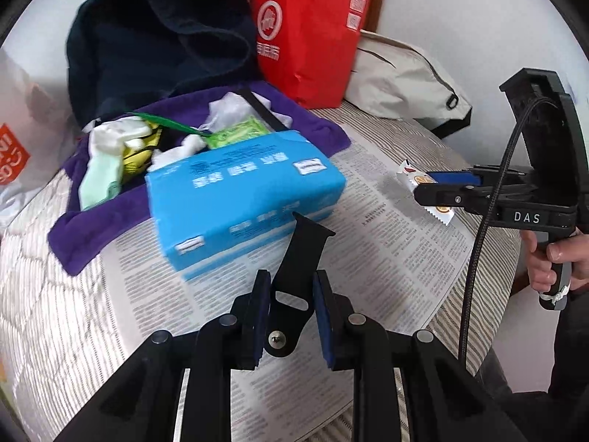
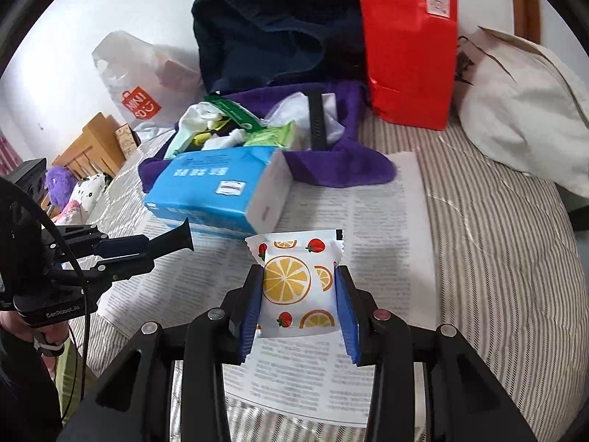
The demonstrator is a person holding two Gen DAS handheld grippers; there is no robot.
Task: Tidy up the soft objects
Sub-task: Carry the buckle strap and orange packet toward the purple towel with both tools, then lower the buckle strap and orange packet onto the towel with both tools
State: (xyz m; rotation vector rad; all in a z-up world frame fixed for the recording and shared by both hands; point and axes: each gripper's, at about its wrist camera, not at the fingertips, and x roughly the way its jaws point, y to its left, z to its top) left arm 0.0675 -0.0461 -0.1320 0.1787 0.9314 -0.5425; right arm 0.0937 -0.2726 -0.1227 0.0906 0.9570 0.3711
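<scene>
My left gripper (image 1: pixel 291 287) is shut on a black watch strap (image 1: pixel 298 258) and holds it above the newspaper (image 1: pixel 368 228), just in front of the blue tissue pack (image 1: pixel 243 191). My right gripper (image 2: pixel 300 287) is shut on a white fruit-print packet (image 2: pixel 294 280) with lemon slices, held above the newspaper (image 2: pixel 368 221). The packet also shows in the left wrist view (image 1: pixel 416 180). The left gripper shows in the right wrist view (image 2: pixel 147 250). A purple cloth (image 1: pixel 73 228) holds small soft items behind the tissue pack (image 2: pixel 217 188).
A red paper bag (image 1: pixel 309 33), a dark navy garment (image 1: pixel 154 40) and a beige bag (image 1: pixel 401 77) stand at the back of the striped bed (image 2: pixel 497 239). A clear plastic shopping bag (image 2: pixel 140 77) lies at the left. Plush toys (image 2: pixel 70 191) sit far left.
</scene>
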